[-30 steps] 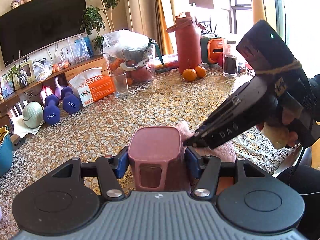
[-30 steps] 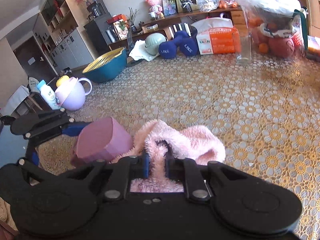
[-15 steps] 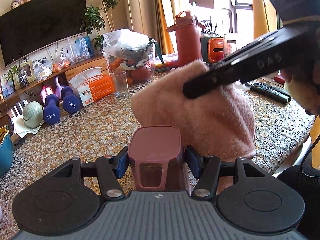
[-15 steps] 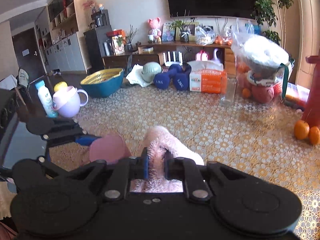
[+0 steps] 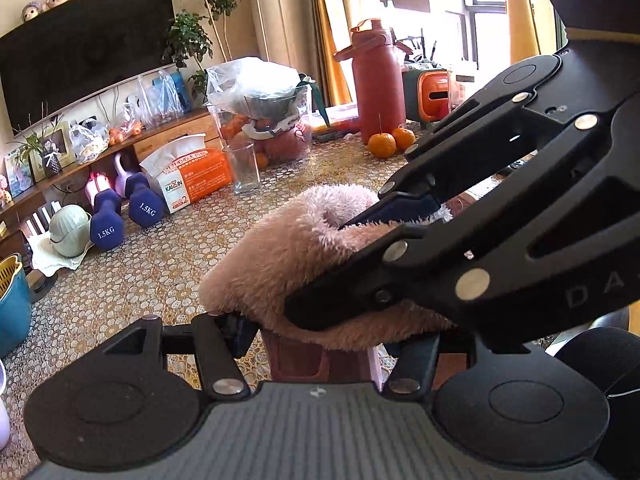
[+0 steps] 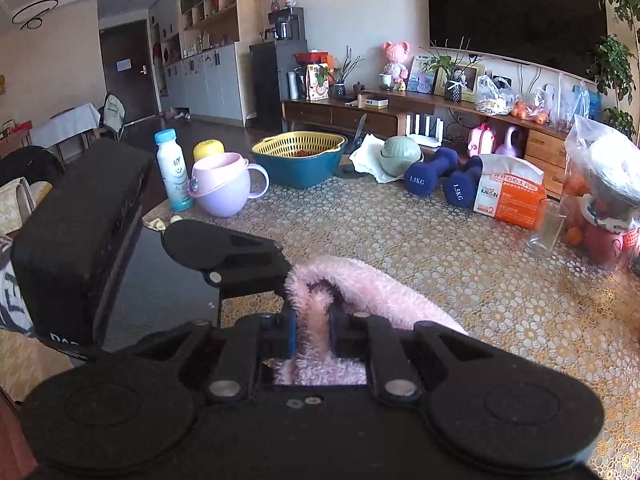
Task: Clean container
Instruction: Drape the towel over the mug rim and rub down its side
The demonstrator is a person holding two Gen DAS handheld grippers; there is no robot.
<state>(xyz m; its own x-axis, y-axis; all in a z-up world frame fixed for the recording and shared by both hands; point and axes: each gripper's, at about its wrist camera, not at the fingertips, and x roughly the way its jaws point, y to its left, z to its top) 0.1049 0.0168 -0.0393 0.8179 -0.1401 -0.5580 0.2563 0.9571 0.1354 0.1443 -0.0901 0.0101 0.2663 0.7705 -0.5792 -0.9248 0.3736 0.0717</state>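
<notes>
A dusty-pink square container (image 5: 320, 356) stands clamped between the blue pads of my left gripper (image 5: 316, 336), which is shut on it. A fluffy pink cloth (image 5: 288, 248) lies over the container's mouth and hides most of it. My right gripper (image 5: 360, 264) reaches in from the right, shut on that cloth and pressing it down onto the container. In the right wrist view the cloth (image 6: 360, 296) bunches up between the right gripper (image 6: 312, 330) pads, and the left gripper's body (image 6: 224, 252) shows just to its left; the container is hidden there.
On the lace-covered table (image 5: 132, 280) stand a drinking glass (image 5: 242, 168), an orange tissue box (image 5: 188, 178), two blue dumbbells (image 5: 124, 212), a bagged fruit container (image 5: 264, 120), a red flask (image 5: 378, 80) and two oranges (image 5: 390, 142). A lilac pitcher (image 6: 224, 188), a bottle (image 6: 172, 168) and a teal basin (image 6: 298, 156) sit farther left.
The right gripper lifted the pink cloth off the table, then brought it down over the container's mouth. The left gripper has held the container still throughout.
</notes>
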